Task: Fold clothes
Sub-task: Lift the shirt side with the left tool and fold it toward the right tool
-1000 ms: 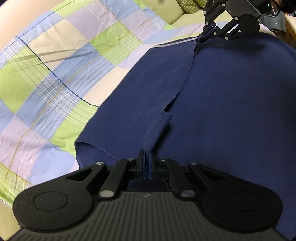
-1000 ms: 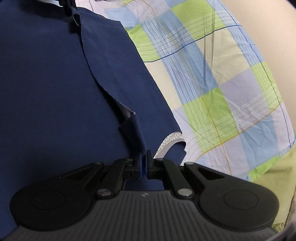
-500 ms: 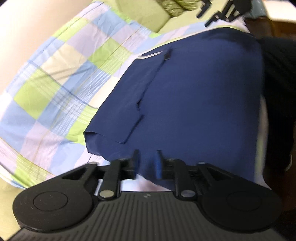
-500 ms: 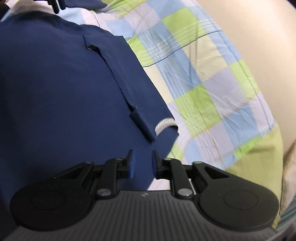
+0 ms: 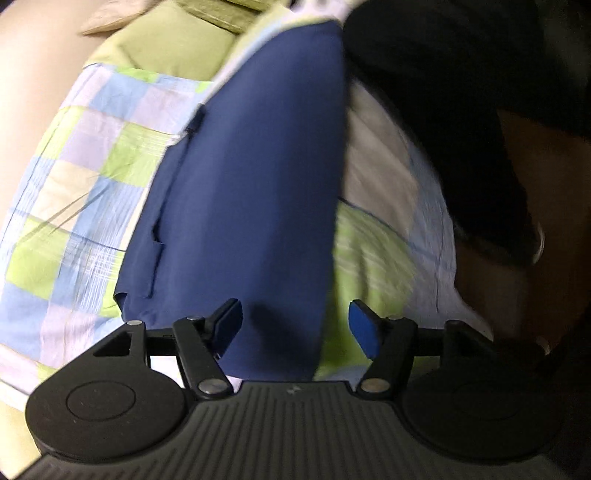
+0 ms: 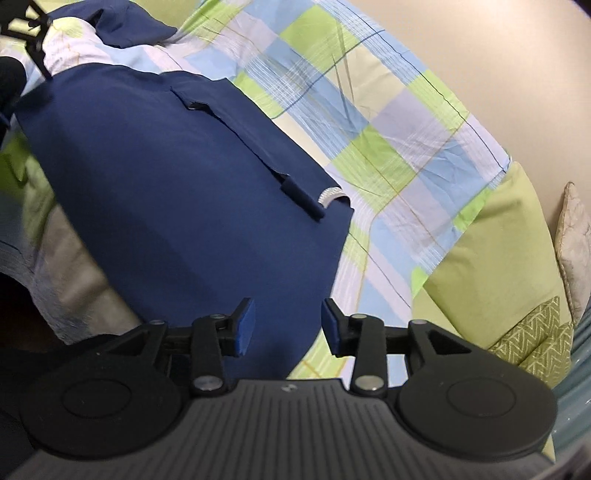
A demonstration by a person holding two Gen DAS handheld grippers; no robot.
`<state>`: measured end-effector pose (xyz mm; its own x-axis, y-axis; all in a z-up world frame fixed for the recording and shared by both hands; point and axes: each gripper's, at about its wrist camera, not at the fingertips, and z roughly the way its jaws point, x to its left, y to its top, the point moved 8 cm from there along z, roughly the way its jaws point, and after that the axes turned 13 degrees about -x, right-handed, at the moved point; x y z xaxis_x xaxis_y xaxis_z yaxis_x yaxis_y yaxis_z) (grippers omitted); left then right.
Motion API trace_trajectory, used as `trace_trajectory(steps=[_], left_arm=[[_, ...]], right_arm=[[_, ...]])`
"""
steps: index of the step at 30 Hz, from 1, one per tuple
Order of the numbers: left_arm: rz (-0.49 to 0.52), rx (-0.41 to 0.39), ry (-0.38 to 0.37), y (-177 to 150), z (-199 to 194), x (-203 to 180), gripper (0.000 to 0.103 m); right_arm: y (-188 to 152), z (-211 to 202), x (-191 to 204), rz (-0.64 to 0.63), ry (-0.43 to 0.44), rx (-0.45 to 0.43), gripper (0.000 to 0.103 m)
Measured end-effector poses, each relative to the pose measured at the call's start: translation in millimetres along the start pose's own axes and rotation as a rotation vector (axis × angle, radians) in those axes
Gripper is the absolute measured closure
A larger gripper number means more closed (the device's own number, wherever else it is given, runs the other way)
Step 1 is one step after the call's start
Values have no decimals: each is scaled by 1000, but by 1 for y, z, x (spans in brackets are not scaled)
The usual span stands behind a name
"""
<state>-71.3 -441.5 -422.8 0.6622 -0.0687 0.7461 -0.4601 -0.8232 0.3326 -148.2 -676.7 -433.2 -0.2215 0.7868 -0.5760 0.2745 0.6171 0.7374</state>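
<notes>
A navy blue garment [image 5: 251,192] lies folded flat on the checked bed sheet [image 5: 74,192], a white-trimmed hem showing at one corner [image 6: 328,195]. It also fills the middle of the right wrist view [image 6: 177,192]. My left gripper [image 5: 295,325] is open and empty, raised above the garment's near end. My right gripper [image 6: 288,325] is open and empty above the garment's other end. The left gripper's black linkage [image 6: 31,33] shows at the top left of the right wrist view.
Another navy cloth [image 6: 125,26] lies bunched at the far end of the sheet. A green pillow [image 6: 491,258] and a patterned cushion [image 6: 535,343] sit to the right. A dark-clothed person [image 5: 461,110] stands by the bed's edge. A beige wall [image 6: 498,55] runs behind.
Both grippers have let go of the navy garment's folded edge, opened wide and pulled back and up. The garment now lies flat on the sheet.
</notes>
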Motion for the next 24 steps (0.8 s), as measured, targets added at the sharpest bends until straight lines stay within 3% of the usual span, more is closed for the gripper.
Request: trace_trajectory(steps=[5,6,7,8,9,10,11,17,24], left_arm=[[256,124,114,-19,30,-21,35],[262,127,123,-24,29,-26,35],[273,129,154,-27,28,-24,44],[225,106,170,-27,25,-17,64],[176,82,185,-26,22,-10,73],[51,42,181,-21,12,7,86],[0,23,183,-20,6,17,92],[-333,-146,144,-4,-29,86,95],[-551,-206,143,5,-45,149,95]], right_arm=[[9,4,-4,18,-3,-25,67],[11,4,-6,18,-7,-30,67],[12,3,-6,20,-10,-34,66],[12,3,-7,22,-11,-36,65],[13,3,-8,23,-12,-37,65],[13,2,-8,20,-13,-36,64],[12,1,-8,15,-11,-36,64],[9,-3,10,2,45,-52,59],[20,-10,59,-49,180,-124,40]])
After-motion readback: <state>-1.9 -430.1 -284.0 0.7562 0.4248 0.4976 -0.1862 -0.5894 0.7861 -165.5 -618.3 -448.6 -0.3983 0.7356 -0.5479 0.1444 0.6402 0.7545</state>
